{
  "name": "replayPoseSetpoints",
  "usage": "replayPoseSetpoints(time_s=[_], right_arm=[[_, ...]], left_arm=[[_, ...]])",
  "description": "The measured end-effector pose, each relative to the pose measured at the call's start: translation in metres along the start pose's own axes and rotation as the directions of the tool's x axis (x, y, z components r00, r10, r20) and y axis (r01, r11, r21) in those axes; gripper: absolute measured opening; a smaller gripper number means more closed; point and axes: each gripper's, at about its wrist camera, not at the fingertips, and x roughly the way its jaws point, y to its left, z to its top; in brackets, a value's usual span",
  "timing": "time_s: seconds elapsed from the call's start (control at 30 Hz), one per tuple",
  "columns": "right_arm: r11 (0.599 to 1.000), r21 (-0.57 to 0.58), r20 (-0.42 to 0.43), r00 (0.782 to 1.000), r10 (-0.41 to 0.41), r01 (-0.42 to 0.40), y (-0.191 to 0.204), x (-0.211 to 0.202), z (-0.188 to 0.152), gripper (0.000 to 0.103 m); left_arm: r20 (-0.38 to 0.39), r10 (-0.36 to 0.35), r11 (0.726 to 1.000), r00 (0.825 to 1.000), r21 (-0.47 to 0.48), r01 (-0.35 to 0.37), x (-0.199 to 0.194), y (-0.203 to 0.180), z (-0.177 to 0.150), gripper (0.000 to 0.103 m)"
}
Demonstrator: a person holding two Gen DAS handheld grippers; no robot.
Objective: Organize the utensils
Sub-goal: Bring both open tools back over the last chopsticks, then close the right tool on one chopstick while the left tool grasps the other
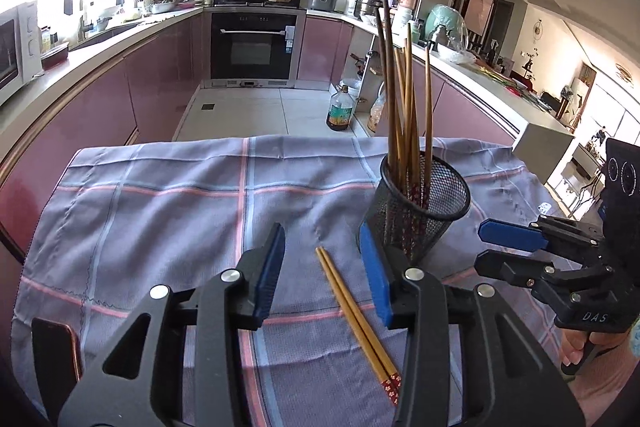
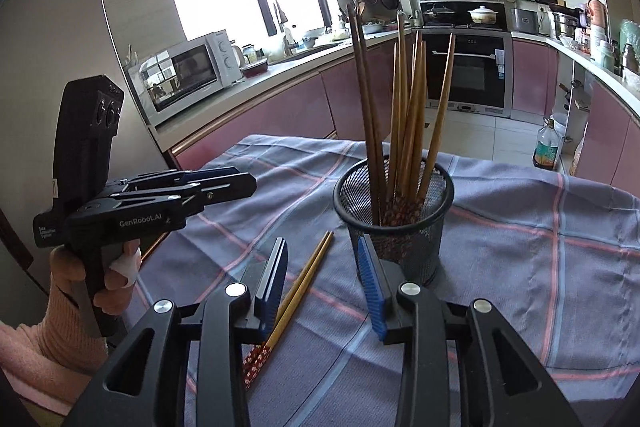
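**One pair left to stow**

Checked cloth (image 1: 160, 211) covers the kitchen table. Nearest, low in both wrist views, the left gripper (image 1: 320, 267) and right gripper (image 2: 324, 279) stand spread, pinching nothing. One loose pair of chopsticks (image 1: 356, 319) lies flat between the left jaws. Beyond, right of centre, the mesh holder (image 1: 436, 203) already keeps the rest upright. Nearly done, I judge.
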Motion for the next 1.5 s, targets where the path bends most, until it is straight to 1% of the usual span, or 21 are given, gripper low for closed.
replayPoseSetpoints(time_s=[0.07,0.13,0.23,0.43,0.63,0.9,1.13,1.4,1.5], right_arm=[[1.000,0.011,-0.022,1.000,0.009,-0.008,0.001,0.006,-0.006,0.034],[1.000,0.016,-0.035,0.999,-0.003,0.003,0.002,0.011,-0.010,0.034],[0.999,0.040,-0.050,0.999,0.010,-0.008,0.001,0.015,-0.016,0.034],[0.998,0.054,-0.082,0.996,0.023,-0.019,0.006,0.022,-0.028,0.035],[0.998,0.051,-0.111,0.993,0.033,-0.027,0.014,0.031,-0.034,0.036],[1.000,0.024,-0.160,0.987,0.014,-0.010,0.022,0.047,-0.043,0.036],[1.000,-0.002,-0.189,0.982,0.008,-0.008,0.032,0.057,-0.046,0.036],[0.997,-0.064,-0.217,0.974,-0.062,0.049,0.040,0.066,-0.054,0.033],[0.997,-0.053,-0.219,0.974,-0.059,0.049,0.036,0.065,-0.056,0.033]], left_arm=[[-0.004,0.027,1.000,1.000,-0.004,-0.027,-0.002,0.002,-0.010,0.040],[-0.007,0.048,0.999,0.999,-0.011,-0.048,-0.003,0.003,-0.019,0.041],[-0.023,0.050,0.998,0.998,-0.030,-0.051,-0.004,0.006,-0.031,0.042],[-0.044,0.073,0.997,0.996,-0.029,-0.074,-0.003,0.004,-0.048,0.043],[-0.066,0.063,0.997,0.996,-0.046,-0.066,0.001,0.005,-0.057,0.043],[-0.103,0.061,0.996,0.993,-0.064,-0.068,0.008,0.010,-0.073,0.043],[-0.120,0.059,0.996,0.991,-0.063,-0.067,0.014,0.009,-0.079,0.045],[-0.130,0.050,0.997,0.990,-0.059,-0.058,0.019,0.006,-0.080,0.045],[-0.135,0.045,0.997,0.990,-0.056,-0.053,0.021,0.004,-0.082,0.045]])
